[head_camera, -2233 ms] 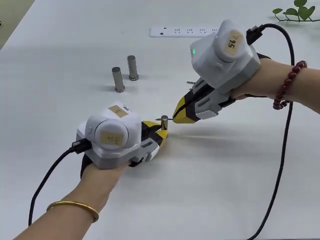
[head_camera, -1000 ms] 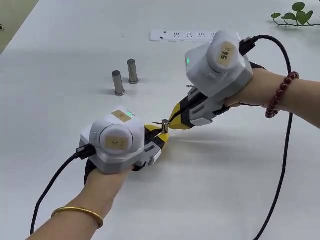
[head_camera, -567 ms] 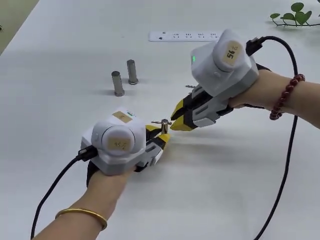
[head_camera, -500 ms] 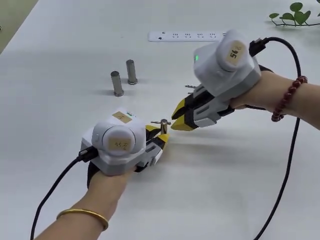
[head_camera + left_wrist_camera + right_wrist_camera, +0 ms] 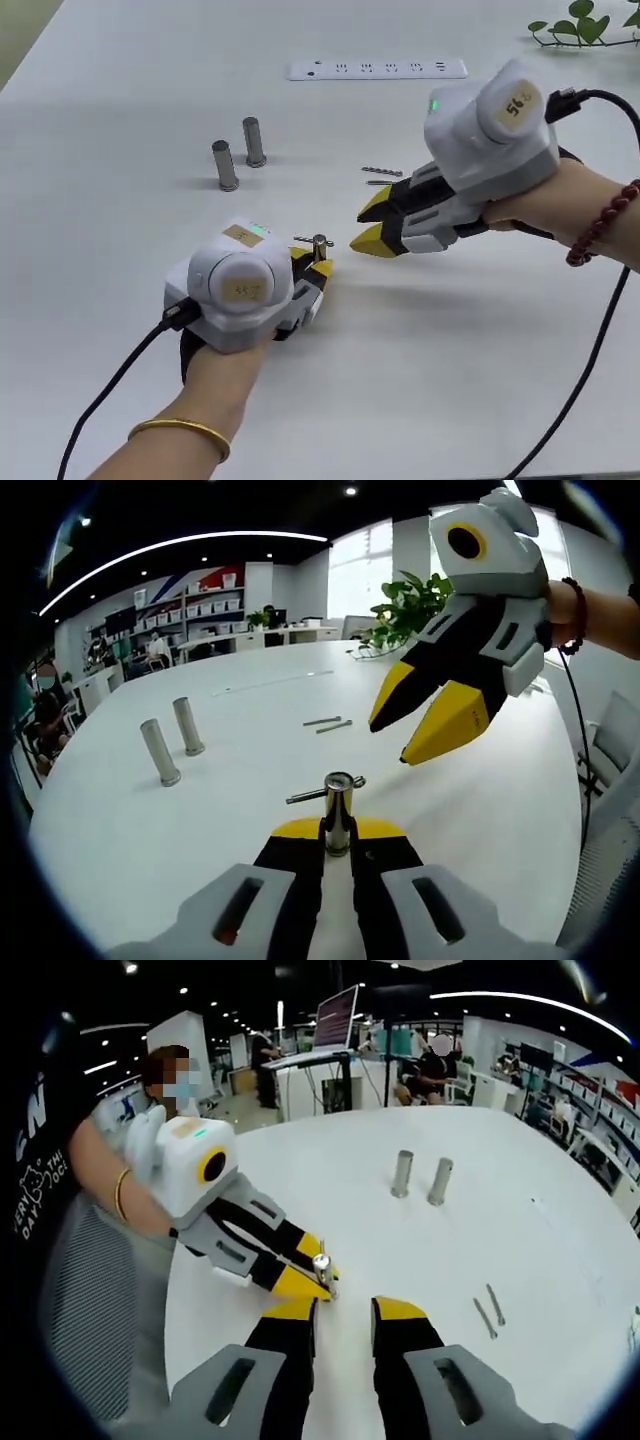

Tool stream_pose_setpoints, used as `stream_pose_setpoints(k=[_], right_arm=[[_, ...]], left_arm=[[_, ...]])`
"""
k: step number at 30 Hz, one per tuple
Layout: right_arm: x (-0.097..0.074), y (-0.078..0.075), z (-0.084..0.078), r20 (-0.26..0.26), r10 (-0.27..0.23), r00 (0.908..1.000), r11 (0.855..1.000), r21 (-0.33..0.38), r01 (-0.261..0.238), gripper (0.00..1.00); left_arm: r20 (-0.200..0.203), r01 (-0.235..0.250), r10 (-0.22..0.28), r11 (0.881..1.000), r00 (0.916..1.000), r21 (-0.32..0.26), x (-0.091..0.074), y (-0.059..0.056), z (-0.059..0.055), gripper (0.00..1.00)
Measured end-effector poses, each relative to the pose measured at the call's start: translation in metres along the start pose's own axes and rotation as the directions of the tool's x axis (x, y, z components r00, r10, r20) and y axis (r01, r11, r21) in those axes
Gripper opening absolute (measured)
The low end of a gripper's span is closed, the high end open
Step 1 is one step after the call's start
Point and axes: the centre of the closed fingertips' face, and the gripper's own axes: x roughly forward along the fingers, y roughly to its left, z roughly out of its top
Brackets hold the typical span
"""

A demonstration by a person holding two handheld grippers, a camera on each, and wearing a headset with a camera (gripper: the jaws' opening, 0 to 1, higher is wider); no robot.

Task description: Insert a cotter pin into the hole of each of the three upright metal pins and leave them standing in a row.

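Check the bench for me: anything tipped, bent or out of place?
Nothing stands out. The left claw grips one metal pin upright with a cotter pin through its hole; the two other metal pins stand upright, two spare cotter pins lie flat beyond, and the right claw hangs open nearby.

The white table (image 5: 120, 90) bore two upright grey metal pins (image 5: 224, 166), two thin loose cotter pins (image 5: 381, 172) and a long white power strip (image 5: 378, 69).
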Motion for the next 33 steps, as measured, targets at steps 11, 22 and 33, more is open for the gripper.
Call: stream_pose_setpoints(k=[11,22,33], right_arm=[[-0.004,0.001,-0.006,0.026,-0.042,0.9988,0.997,0.070,0.040,0.16],[-0.011,0.000,-0.003,0.058,-0.076,0.9954,0.990,0.124,0.068,0.22],[-0.014,-0.006,-0.006,0.069,-0.113,0.9912,0.976,0.196,0.098,0.33]], left_arm=[[0.023,-0.045,0.046,0.999,0.9987,-0.018,0.000,0.008,0.003,0.06],[0.029,-0.085,0.086,0.995,0.9958,-0.047,-0.001,0.035,0.010,0.06],[0.004,-0.111,0.111,0.994,0.9938,-0.007,-0.007,0.064,0.010,0.06]])
